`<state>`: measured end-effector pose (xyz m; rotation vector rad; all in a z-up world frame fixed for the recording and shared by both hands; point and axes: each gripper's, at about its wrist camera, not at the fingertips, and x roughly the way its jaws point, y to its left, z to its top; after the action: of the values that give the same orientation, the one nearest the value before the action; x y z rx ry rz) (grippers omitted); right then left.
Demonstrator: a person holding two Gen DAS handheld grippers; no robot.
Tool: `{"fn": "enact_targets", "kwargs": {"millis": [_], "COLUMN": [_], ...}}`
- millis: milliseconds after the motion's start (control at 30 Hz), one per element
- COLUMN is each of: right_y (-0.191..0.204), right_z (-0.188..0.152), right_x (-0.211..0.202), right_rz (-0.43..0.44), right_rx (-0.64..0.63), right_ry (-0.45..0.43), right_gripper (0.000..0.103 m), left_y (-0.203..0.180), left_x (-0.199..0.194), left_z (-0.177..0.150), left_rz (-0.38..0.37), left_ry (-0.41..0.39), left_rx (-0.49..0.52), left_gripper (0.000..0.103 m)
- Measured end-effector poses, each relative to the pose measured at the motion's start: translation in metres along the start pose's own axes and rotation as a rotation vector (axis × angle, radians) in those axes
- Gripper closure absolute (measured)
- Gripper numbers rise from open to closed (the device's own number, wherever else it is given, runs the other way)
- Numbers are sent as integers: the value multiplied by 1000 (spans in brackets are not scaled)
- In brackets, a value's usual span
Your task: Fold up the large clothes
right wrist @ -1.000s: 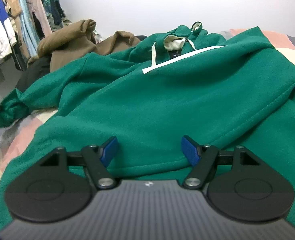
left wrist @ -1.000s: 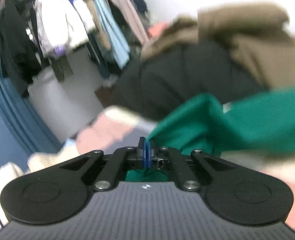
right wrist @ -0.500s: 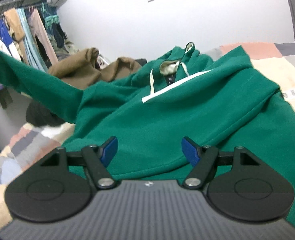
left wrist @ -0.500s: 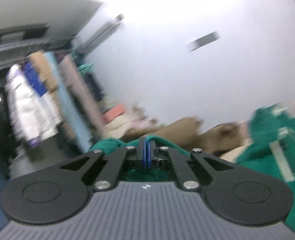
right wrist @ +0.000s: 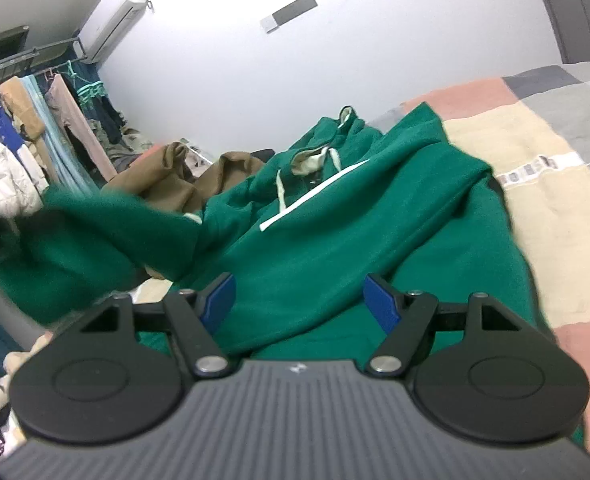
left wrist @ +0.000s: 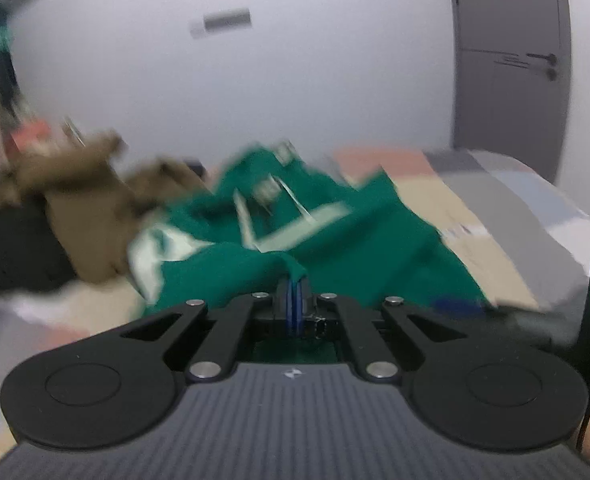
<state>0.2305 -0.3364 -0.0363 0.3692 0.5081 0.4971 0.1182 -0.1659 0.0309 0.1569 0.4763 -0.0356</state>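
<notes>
Left gripper [left wrist: 293, 304] pinches the soft, heavy green hoodie's [right wrist: 335, 240] sleeve [right wrist: 95, 232]; right gripper [right wrist: 299, 300], jaws spread, should probably grab its hem.

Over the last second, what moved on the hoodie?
The left hand-held gripper, shut on the green hoodie sleeve, swung it from beside the bed up and across over the hoodie body. The right hand-held gripper stayed open above the hem, holding nothing.
</notes>
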Motion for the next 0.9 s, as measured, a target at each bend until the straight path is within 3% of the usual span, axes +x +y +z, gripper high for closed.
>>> {"fn": "enact_targets", "kwargs": {"millis": [233, 267, 367, 400, 533, 733, 833, 900], "right_y": [-1, 0, 2, 2, 4, 11, 14, 17], "right_z": [-4, -4, -8, -10, -14, -20, -25, -28], "right_x": [-3, -2, 4, 5, 15, 24, 29, 34], "right_rz": [-7, -7, -1, 4, 19, 53, 105, 146], "right_rx": [-12, -19, -26, -24, -2, 24, 48, 59], "right_ry": [5, 9, 29, 37, 84, 140, 189, 216], "right_gripper": [29, 29, 29, 29, 29, 29, 29, 29], "left_y": [3, 10, 22, 27, 60, 119, 146, 162], "left_x": [36, 38, 31, 28, 25, 50, 76, 88], "left_z": [-57, -61, -71, -74, -81, -95, -102, -110], "left_rz": [-128, -146, -191, -194, -234, -147, -150, -192], "left_ry": [169, 184, 213, 204, 169, 118, 121, 123], "left_rx": [-109, -123, -144, -151, -214, -378, -460, -518], "left_gripper": [97, 88, 32, 30, 30, 30, 32, 44]}}
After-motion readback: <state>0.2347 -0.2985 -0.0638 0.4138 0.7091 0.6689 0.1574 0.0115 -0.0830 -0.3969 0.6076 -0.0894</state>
